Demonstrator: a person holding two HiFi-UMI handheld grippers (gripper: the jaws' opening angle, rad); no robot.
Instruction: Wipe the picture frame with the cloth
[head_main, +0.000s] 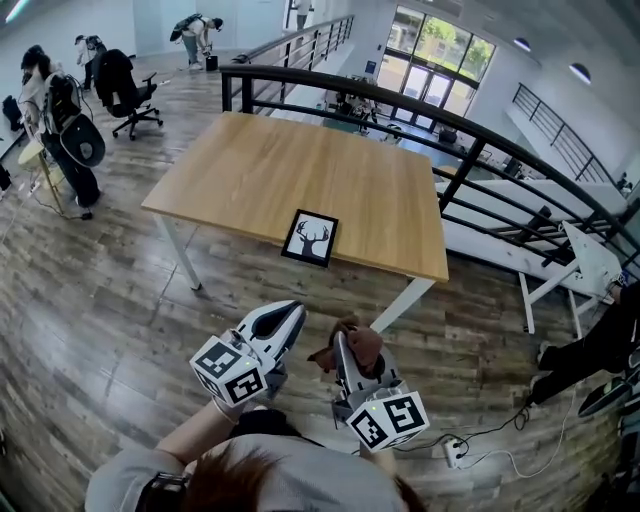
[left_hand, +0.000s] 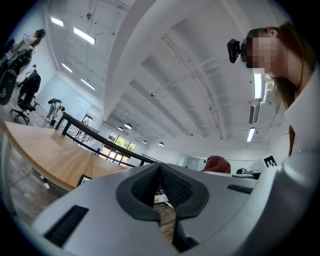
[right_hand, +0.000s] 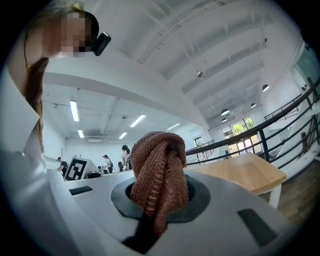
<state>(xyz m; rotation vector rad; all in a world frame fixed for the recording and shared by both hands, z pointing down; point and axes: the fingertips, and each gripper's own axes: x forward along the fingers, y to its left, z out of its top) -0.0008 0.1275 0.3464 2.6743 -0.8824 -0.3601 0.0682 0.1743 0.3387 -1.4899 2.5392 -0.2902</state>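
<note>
A black picture frame with a white deer print lies flat near the front edge of the wooden table. My right gripper is shut on a brown knitted cloth, bunched between its jaws. My left gripper is shut and holds nothing; its dark pads meet. Both grippers hang over the wood floor, short of the table and below the frame in the head view. In the left gripper view a corner of the frame shows on the table edge.
A black railing runs behind and to the right of the table. White table legs stand under the front edge. People and office chairs are far left. A power strip and cable lie on the floor at lower right.
</note>
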